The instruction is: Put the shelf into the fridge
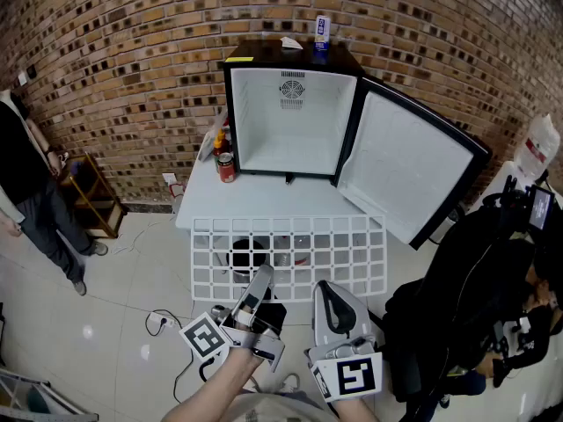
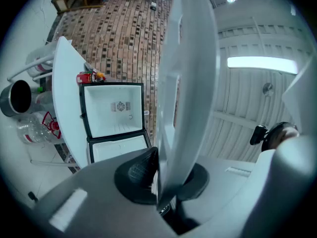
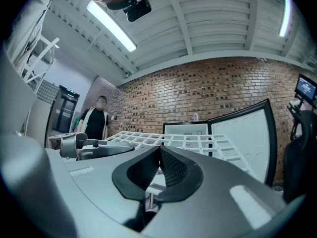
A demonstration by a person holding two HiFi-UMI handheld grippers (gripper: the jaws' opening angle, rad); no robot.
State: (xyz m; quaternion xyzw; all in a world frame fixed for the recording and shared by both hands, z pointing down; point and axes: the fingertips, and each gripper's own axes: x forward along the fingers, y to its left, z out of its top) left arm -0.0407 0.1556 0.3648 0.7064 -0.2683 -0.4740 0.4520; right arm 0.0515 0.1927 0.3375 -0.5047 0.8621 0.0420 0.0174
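A white grid shelf (image 1: 290, 253) hangs level in front of the open mini fridge (image 1: 290, 121), just ahead of the white table's front edge. My left gripper (image 1: 262, 275) is shut on the shelf's near edge, left of centre. In the left gripper view the shelf (image 2: 190, 83) runs up from between the pads (image 2: 141, 170), with the fridge (image 2: 116, 108) beyond. My right gripper (image 1: 324, 288) is shut on the same edge, further right. In the right gripper view the shelf (image 3: 148, 139) stretches from the jaws towards the fridge (image 3: 185, 129). The fridge's inside is bare white.
The fridge door (image 1: 405, 161) swings open to the right. A red can (image 1: 227, 167) and bottles stand on the white table (image 1: 202, 205) left of the fridge. A can (image 1: 322, 28) sits on the fridge top. A person (image 1: 26, 174) stands at far left; a black chair (image 1: 475, 280) is at right.
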